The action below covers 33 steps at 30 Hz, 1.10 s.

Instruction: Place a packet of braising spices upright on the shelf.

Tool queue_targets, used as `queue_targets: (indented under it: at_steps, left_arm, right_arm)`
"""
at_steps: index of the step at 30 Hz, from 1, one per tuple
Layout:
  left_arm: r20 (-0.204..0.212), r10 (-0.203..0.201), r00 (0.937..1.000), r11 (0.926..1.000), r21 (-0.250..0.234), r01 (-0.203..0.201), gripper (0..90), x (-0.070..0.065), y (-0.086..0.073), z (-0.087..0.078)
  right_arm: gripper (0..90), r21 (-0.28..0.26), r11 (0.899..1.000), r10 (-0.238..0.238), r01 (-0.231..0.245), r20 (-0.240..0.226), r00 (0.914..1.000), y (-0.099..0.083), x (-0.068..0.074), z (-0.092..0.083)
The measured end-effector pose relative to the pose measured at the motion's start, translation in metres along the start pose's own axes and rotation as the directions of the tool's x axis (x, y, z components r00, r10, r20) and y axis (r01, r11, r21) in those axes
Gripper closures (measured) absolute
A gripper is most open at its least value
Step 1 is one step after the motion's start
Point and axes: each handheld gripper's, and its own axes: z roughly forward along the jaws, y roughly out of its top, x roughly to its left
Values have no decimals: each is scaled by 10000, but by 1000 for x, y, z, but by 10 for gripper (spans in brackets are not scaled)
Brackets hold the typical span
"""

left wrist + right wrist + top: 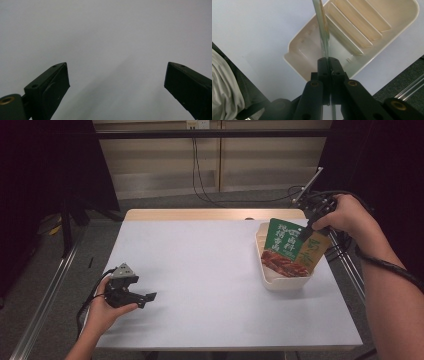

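R claw (329, 60) is pinching the sauce pouch (285, 247) by its top edge, pouch hanging into the slotted tray (280, 282). Risk: thin-edge grip slipping, pouch swinging, catching a divider (347, 37). L claw (116, 80) is resting spread on counter (210, 270).

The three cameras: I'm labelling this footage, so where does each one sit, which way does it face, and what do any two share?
High view: above the person's side, facing forward and down on the table; both forearms, left gripper, right gripper.
Left gripper view: rides the left gripper, facing bare tabletop between open fingers.
Right gripper view: rides the right gripper, facing down into the tray; fingers shut on the packet.
Shared: tray and packet show in the high and right gripper views.
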Motion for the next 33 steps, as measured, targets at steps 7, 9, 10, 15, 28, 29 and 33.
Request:
queue_targets:
  at_steps: [7,9,10,15,28,29,33]
  left_arm:
    - [-1,-13,10000,10000,6,13,56,0,0,0]
    - [8,21,10000,9999,103,-21,55,0,1,-1]
    - [3,18,10000,9999,105,-18,55,0,1,-1]
    - [71,22,10000,9999,148,-23,55,0,0,-1]
    - [30,-1,10000,9999,151,1,55,0,1,-2]
    - [24,-2,10000,9999,146,2,55,1,1,-2]
    - [31,-3,10000,9999,135,2,55,0,1,-2]
  right_arm:
    - [849,-33,9999,120,-119,278,9995,1,-1,-4]
    - [822,-101,9996,250,-248,242,9994,0,-1,-5]
    - [801,-56,9996,280,-279,302,9992,1,-1,-6]
    - [674,-214,9992,340,-329,525,9980,2,-1,-9]
    - [353,-300,9993,273,-244,1011,9945,11,5,-27]
    - [342,-312,9992,293,-262,1033,9942,12,6,-30]
    - [297,-338,9993,214,-178,1101,9937,16,12,-35]
